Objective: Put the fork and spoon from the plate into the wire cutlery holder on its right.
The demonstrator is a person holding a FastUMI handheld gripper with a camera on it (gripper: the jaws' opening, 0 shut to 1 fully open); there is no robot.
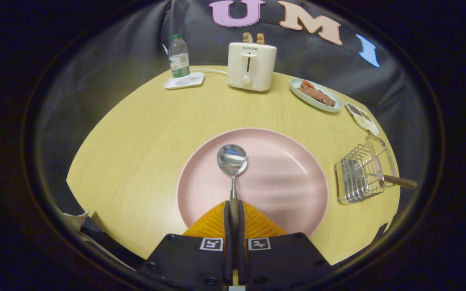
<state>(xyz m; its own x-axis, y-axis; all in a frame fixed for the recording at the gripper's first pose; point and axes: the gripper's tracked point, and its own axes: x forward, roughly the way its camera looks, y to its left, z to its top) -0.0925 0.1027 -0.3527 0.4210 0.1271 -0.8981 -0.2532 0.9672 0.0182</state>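
Round pale wooden table. Gripper clamped on wooden handle of steel spoon, bowl over pink round plate, frame centre. Square wire cutlery holder right, brown-handled utensil inside. Risk: narrow grip, spoon pivoting, snagging wires.

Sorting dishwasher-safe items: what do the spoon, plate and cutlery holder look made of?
Spoon: polished metal bowl, mirror reflections; brown, wood-like handle clamped between the gripper fingers. Plate: matte pink, probably ceramic or plastic, with soft sheen. Cutlery holder: shiny metal wire grid, likely steel.
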